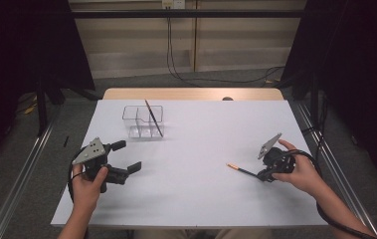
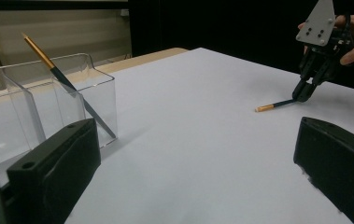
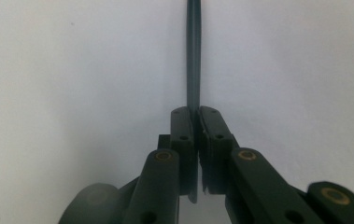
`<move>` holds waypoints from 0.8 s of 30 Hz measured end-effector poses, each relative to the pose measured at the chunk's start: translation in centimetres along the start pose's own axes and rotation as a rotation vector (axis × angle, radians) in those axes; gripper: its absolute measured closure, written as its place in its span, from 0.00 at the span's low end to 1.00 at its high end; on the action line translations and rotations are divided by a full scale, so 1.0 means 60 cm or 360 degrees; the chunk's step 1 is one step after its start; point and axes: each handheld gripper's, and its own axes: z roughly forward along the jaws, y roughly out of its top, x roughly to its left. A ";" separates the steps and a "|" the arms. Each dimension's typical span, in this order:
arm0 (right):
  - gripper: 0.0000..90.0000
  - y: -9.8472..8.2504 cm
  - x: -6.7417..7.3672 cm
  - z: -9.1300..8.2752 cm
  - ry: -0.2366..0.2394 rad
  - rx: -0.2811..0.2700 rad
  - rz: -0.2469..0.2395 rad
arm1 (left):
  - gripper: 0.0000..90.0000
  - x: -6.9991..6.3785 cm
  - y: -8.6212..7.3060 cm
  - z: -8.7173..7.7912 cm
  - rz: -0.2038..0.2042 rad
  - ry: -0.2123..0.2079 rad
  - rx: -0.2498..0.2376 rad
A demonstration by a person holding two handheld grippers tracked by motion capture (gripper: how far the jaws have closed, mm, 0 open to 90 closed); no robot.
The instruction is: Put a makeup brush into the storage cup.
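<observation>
Two tools, two brushes, one clear organizer, one white desk. Left tool at about 8 o'clock on the desk, held in the left hand, jaws spread wide with nothing between them, pointing toward 2 o'clock. Clear organizer at 11 o'clock from desk centre, three compartments as far as I can tell. Brush one stands inside it, tilted, leaning on a wall, gold end up; exact compartment unclear. Brush two lies at about 4 o'clock from centre, gold-orange end pointing toward 10 o'clock, that end on or just over the desk, cannot tell. Right tool at 4 o'clock, in the right hand, jaws pressed together, pinching the dark end of brush two. Grey plate on top of each tool: two.
</observation>
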 end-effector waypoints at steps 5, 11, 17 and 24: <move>0.95 -0.003 0.000 -0.002 0.0022 -0.0055 0.0035 | 0.01 0.000 -0.001 0.002 -0.0001 -0.0001 0.0003; 0.95 -0.003 0.000 -0.005 0.0055 -0.0066 0.0078 | 0.01 0.000 -0.001 0.003 -0.0011 -0.0003 0.0003; 0.95 -0.003 0.001 -0.010 0.0043 -0.0132 0.0107 | 0.01 -0.001 -0.001 0.005 -0.0012 -0.0010 0.0001; 0.95 -0.004 0.005 -0.013 0.0058 -0.0309 0.0175 | 0.01 -0.002 0.002 0.009 -0.0008 -0.0019 0.0001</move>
